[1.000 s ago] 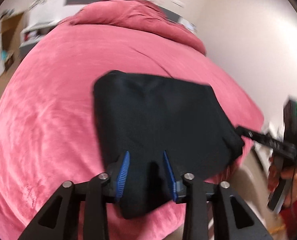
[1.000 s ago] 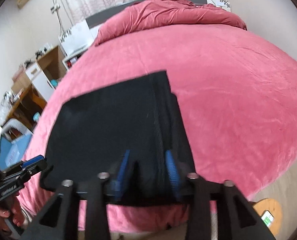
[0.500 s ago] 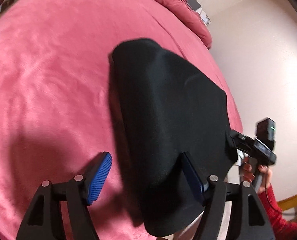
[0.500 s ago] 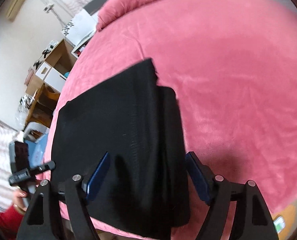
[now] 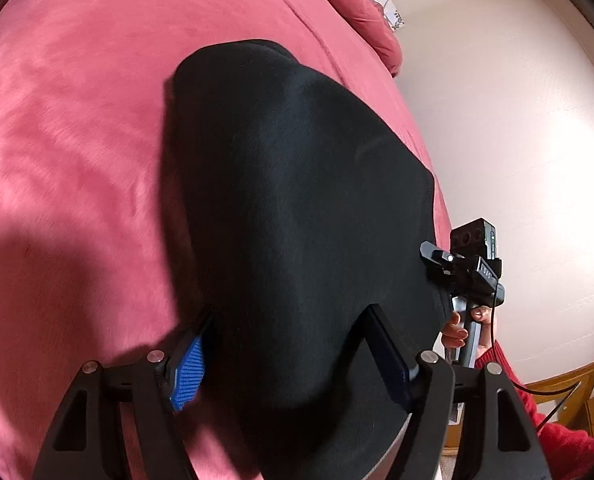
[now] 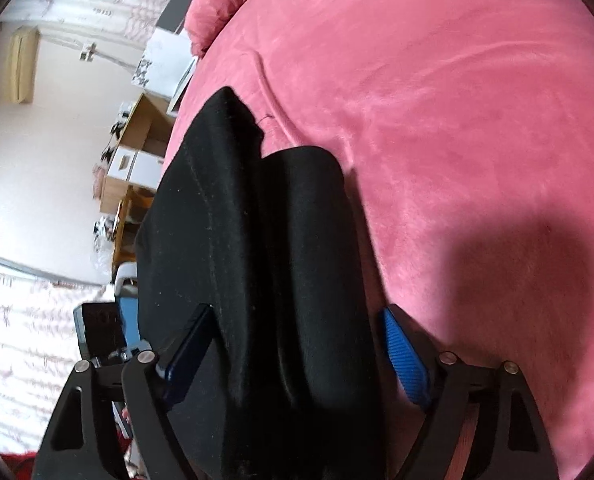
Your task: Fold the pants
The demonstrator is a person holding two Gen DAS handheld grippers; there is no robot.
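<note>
Where pants [image 5: 297, 208] drape, tool [image 5: 293, 364] half-hidden.

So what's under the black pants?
The pants lie on the pink blanket, which shows all around them. Whatever is directly beneath the pants is covered, so it cannot be seen.

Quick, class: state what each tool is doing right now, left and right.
Left tool: open, fingers spread either side of the black pants, not clamping them.
Right tool: open, likewise straddling the pants.
</note>
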